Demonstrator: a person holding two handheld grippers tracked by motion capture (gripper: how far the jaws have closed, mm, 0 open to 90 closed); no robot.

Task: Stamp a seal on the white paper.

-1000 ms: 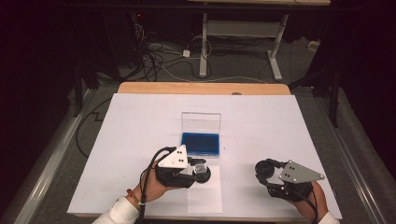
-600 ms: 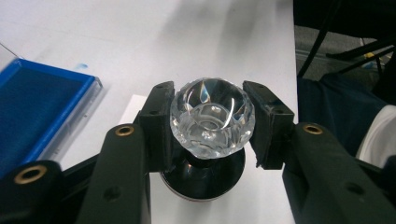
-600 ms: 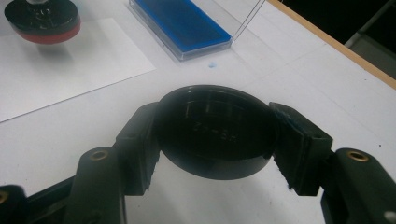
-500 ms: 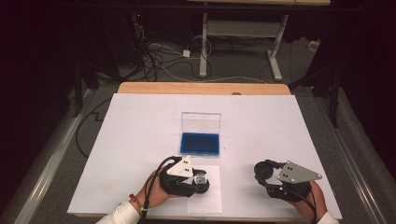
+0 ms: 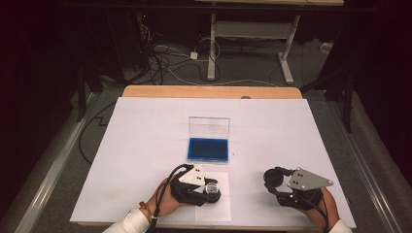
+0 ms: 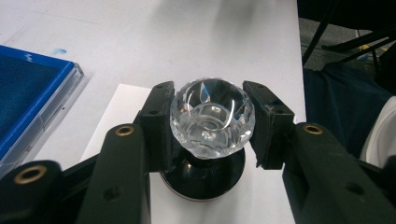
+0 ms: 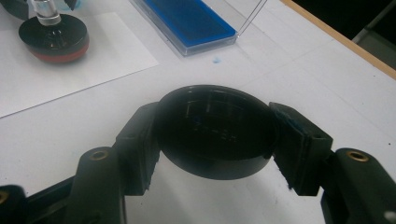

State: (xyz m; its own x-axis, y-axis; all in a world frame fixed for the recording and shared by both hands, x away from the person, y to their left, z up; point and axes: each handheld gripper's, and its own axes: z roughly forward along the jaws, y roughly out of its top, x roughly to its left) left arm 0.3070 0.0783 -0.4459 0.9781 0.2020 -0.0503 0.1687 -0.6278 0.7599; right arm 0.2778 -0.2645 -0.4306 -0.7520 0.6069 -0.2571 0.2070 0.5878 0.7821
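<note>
The stamp (image 6: 211,135), w/ a faceted clear knob on a round black base, is judged rigid, light-ish and slippery on the glassy facets, so it is best taken at the knob's widest girth, approx. where it is held now; a grip nearer the top would prob. slide off. In the left gripper view the knob is seen pinched between the jaws of the left gripper (image 6: 211,121), one pad on each side, w/ the black base below the jaws and set on a white paper sheet (image 6: 122,95) at the near edge of the desk (image 5: 145,141). Whether the base is pressed fully flat on the sheet can't be told. The cap (image 7: 215,133), a shallow black disc, prob. hard plastic, light and smooth at the rim, is clamped edge-to-edge by the jaws of the right gripper (image 7: 215,140) and held tilted just above the desk at the right, well apart from the stamp. The blue ink pad (image 5: 208,149), in its open clear case, lies further back near mid-desk, just beyond the sheet.
</note>
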